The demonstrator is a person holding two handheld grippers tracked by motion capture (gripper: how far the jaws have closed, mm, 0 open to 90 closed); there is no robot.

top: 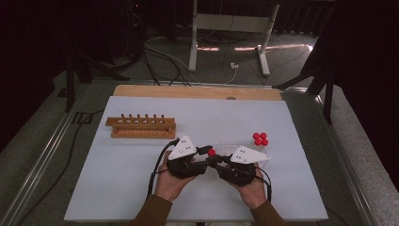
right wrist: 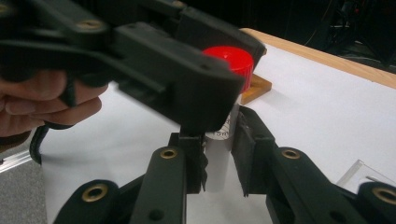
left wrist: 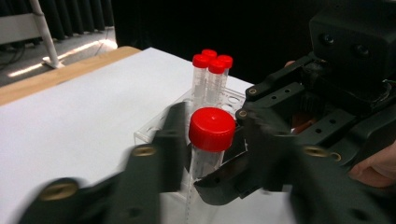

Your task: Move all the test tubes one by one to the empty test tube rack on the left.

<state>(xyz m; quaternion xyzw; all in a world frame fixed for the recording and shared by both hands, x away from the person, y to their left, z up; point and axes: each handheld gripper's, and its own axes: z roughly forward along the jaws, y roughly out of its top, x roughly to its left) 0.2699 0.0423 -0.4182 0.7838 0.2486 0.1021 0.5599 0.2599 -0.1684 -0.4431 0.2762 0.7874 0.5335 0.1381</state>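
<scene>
A clear tube with a red cap (top: 211, 152) stands upright between both grippers at the middle of the white table. My right gripper (right wrist: 219, 158) is shut on the tube's clear body (right wrist: 217, 161), low down. My left gripper (left wrist: 212, 135) comes in from the other side, and its jaws press on the red cap (left wrist: 212, 128) from both sides. In the right gripper view the left gripper (right wrist: 219, 79) hides much of the cap (right wrist: 233, 58). In the high view the left gripper (top: 207, 151) and the right gripper (top: 214, 162) meet tip to tip.
A clear plastic rack (top: 235, 142) stands just behind the grippers and holds three red-capped tubes (top: 260, 138). A wooden rack (top: 141, 126) with a row of holes lies at the back left. The table's front edge (top: 188, 219) is near the forearms.
</scene>
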